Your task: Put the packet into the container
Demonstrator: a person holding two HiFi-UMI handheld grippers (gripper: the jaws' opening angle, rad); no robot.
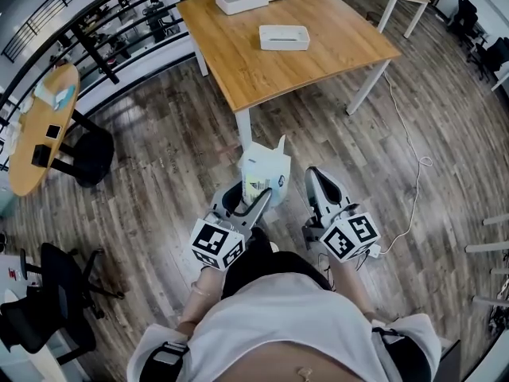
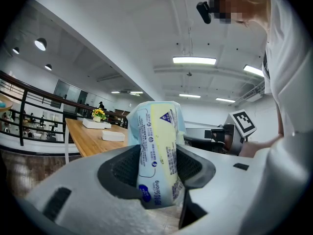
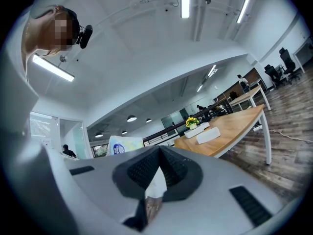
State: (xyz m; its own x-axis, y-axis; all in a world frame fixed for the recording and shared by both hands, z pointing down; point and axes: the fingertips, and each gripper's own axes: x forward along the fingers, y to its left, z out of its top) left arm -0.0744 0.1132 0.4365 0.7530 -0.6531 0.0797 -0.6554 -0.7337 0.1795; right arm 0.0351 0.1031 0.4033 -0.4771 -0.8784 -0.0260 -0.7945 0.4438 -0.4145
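Two-handed carry: packet (image 2: pixel 159 131) pinched upright in left tongs (image 2: pixel 159 163), right tongs (image 3: pixel 159 153) pressed together; hold level toward container (image 1: pixel 284 37) on counter (image 1: pixel 318 62)

The left claw (image 1: pixel 258 192) pointed level ahead of the person's body, its jaws clamped on the packet (image 1: pixel 266 165). The right claw (image 1: pixel 315 175) was held just beside it, parallel and level, jaws closed together.

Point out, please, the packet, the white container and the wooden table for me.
packet (image 2: pixel 157 146), left gripper view, its printed front.
white container (image 1: pixel 284 45), head view, its near wall.
wooden table (image 1: pixel 342 22), head view, bare top.
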